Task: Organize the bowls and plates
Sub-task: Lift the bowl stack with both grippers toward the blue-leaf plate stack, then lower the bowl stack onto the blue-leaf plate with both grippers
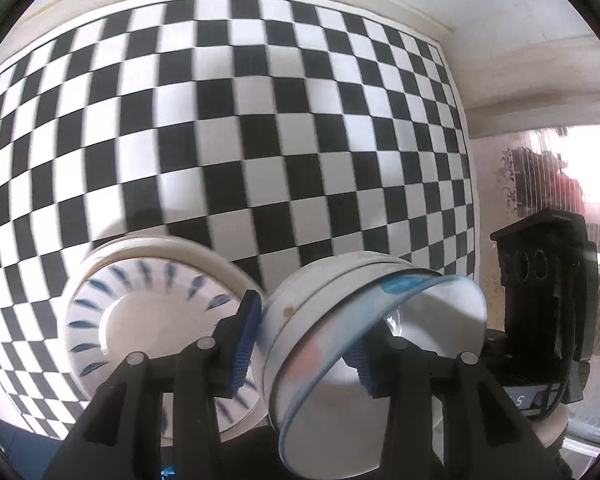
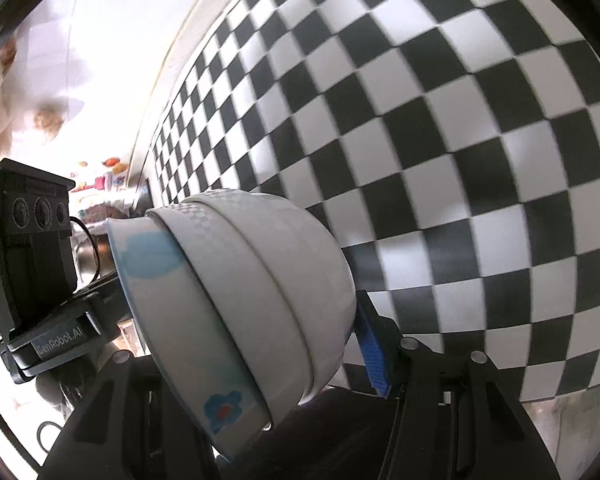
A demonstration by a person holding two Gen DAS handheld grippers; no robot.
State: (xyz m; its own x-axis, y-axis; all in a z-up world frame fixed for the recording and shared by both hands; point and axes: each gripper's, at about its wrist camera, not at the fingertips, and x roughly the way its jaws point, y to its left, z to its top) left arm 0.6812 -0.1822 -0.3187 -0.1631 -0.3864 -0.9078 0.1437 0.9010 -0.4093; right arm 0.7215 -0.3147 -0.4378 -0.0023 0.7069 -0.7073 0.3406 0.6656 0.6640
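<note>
My left gripper (image 1: 304,344) is shut on the wall of a stack of nested bowls (image 1: 324,344), held tilted on its side in the air. The innermost bowl has a pale blue rim and blue and pink patches. One blue pad (image 1: 246,340) presses the outside, the other pad (image 1: 364,368) is inside. The same bowl stack (image 2: 240,304) fills the right wrist view, between my right gripper's fingers (image 2: 374,356); its left finger is hidden behind the bowls. A white plate with blue dashes (image 1: 148,320) lies on the checkered cloth (image 1: 260,140) to the left.
The black-and-white checkered cloth (image 2: 440,140) covers the table. The other gripper's black camera body shows at the right in the left wrist view (image 1: 544,288) and at the left in the right wrist view (image 2: 32,248). A white wall and window lie beyond.
</note>
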